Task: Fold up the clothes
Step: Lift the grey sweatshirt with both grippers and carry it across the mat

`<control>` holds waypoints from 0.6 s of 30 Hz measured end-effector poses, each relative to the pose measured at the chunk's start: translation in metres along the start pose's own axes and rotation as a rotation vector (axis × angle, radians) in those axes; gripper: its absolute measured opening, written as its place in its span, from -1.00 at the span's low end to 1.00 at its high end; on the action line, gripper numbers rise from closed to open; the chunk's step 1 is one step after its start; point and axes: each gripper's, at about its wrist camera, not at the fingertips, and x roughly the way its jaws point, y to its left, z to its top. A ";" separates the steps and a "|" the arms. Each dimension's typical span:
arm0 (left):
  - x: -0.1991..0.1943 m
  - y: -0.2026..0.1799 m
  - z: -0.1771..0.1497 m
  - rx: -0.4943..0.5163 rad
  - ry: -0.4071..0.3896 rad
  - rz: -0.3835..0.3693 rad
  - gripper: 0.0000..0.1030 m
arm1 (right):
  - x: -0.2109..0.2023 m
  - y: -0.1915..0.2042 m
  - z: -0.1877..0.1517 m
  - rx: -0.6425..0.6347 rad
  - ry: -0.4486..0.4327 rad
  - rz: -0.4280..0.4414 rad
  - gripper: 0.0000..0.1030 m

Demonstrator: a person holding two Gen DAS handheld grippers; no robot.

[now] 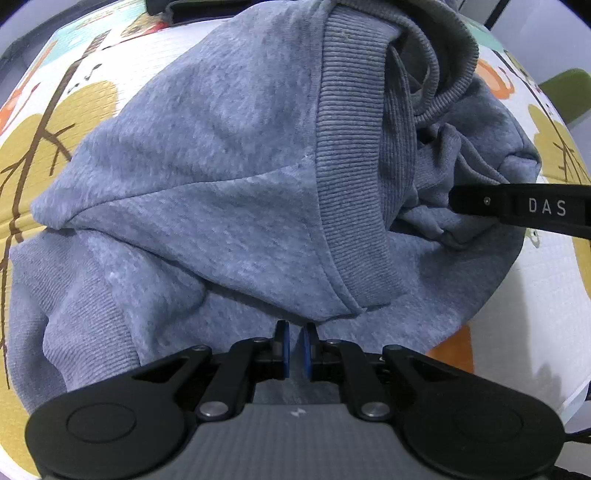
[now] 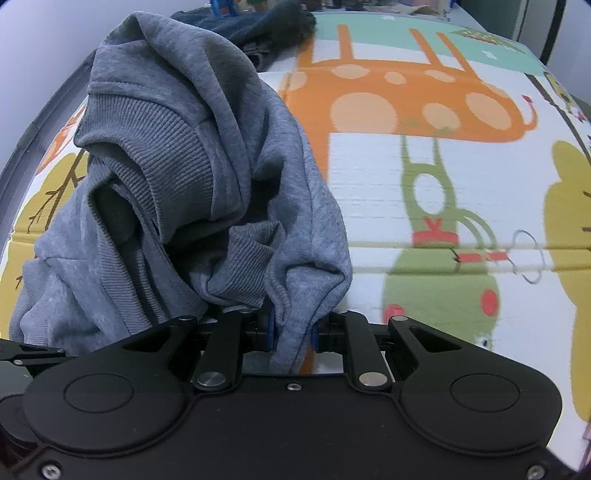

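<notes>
While the grey sweatshirt (image 1: 221, 177) lies bunched on the cartoon-printed play mat (image 2: 424, 192), the right gripper (image 2: 291, 328) is clamped on a fold of its fabric — the cloth hangs down between the blue pads. The left gripper (image 1: 294, 345) sits just above the sweatshirt, jaws nearly together with nothing between them. Dark clothes (image 2: 258, 26) lie at the mat's far edge.
</notes>
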 end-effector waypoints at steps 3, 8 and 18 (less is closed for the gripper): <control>-0.001 -0.006 0.000 0.023 -0.001 -0.006 -0.83 | -0.005 -0.010 -0.004 0.015 -0.003 -0.016 -0.70; -0.005 -0.013 0.000 0.056 -0.002 -0.009 -0.83 | -0.012 -0.027 -0.010 0.032 -0.016 -0.051 -0.70; -0.018 -0.027 0.003 0.126 -0.019 0.000 -0.82 | -0.024 -0.065 -0.017 0.074 -0.038 -0.124 -0.70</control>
